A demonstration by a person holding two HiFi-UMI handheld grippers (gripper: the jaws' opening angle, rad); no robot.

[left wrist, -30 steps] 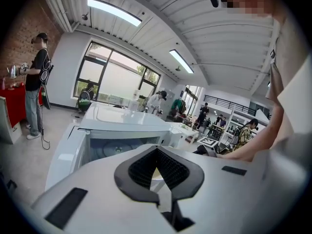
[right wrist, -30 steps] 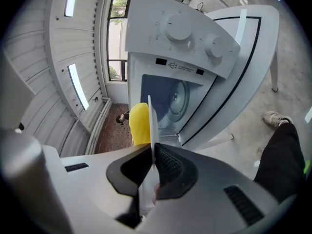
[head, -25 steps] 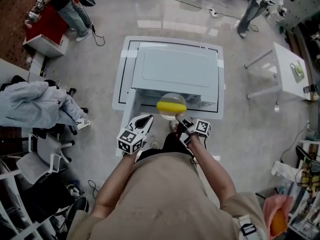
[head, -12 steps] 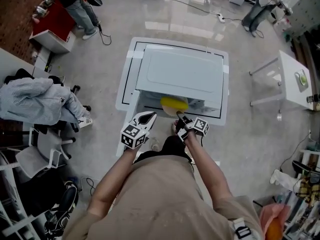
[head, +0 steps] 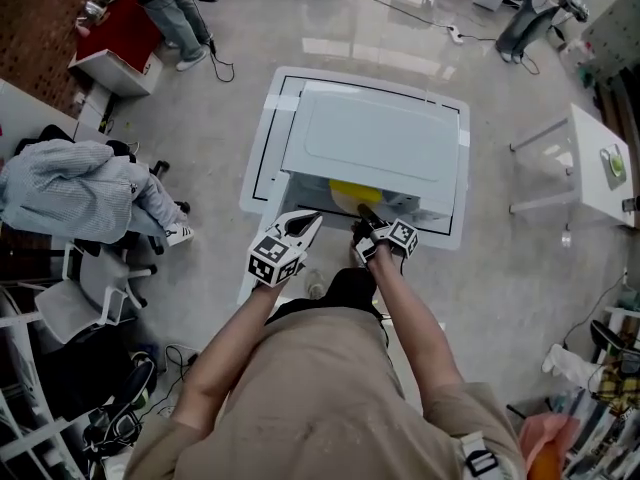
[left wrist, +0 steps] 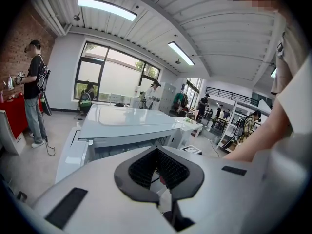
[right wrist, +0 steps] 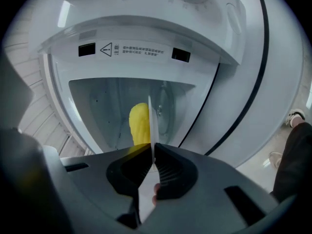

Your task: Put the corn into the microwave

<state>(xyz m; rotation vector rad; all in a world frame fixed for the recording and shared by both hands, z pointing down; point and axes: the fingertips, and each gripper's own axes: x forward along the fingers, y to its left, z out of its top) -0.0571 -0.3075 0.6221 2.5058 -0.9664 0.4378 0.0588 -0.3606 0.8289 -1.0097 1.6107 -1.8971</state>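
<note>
Yellow corn (right wrist: 139, 123) on plate (right wrist: 150, 116) pinched in right gripper (right wrist: 153, 152) jaws, best kept level entering microwave (head: 375, 138); left gripper (head: 312, 221) jaws closed, empty.

Right gripper (right wrist: 152, 155) jaws pinch a plate's (right wrist: 151, 118) thin rim (seen edge-on), yellow corn (right wrist: 139, 126) beside it, against the open white microwave (right wrist: 146, 38).

site: open-plan robotics lab | evidence: polished floor (head: 210, 148), brick wall (head: 35, 13), loose cables (head: 400, 3), ceiling strip lights (left wrist: 106, 9), big windows (left wrist: 114, 77) | other people (head: 175, 8) working at white counters (head: 585, 133)
</note>
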